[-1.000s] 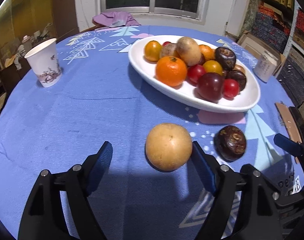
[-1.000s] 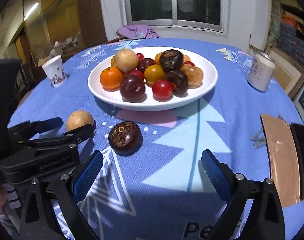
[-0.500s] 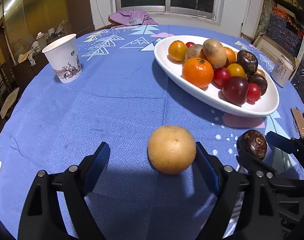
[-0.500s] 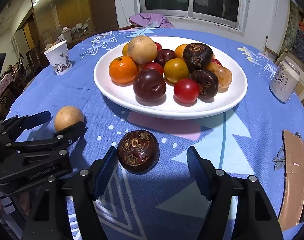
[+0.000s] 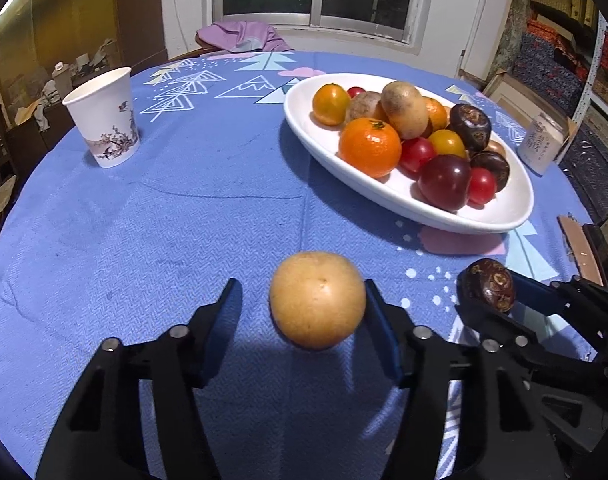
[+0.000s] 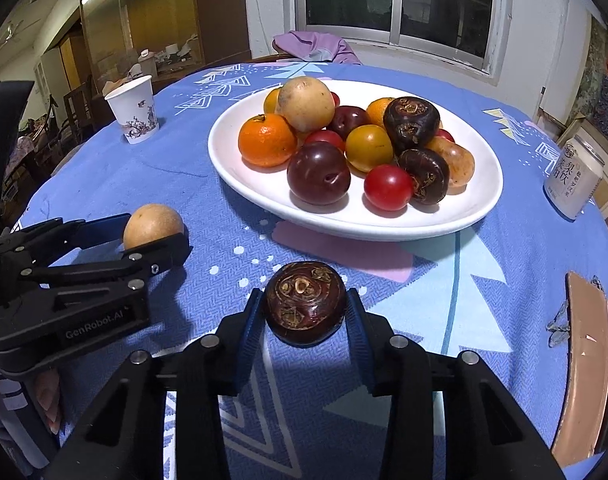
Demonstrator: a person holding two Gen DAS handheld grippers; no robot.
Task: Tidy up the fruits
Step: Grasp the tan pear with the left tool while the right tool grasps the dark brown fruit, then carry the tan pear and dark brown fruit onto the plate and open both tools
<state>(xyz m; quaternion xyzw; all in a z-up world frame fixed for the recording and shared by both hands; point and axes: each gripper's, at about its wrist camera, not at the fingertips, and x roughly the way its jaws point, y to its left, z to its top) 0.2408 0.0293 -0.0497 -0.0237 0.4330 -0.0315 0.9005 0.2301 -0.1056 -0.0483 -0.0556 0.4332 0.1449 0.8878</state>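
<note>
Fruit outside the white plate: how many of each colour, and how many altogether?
Tan round fruit: 1
Dark brown water chestnut: 1
Total: 2

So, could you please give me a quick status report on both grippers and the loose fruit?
Left gripper closing around tan fruit, gap on one side. Right gripper closing, pads against dark fruit. Path to white plate clear.
</note>
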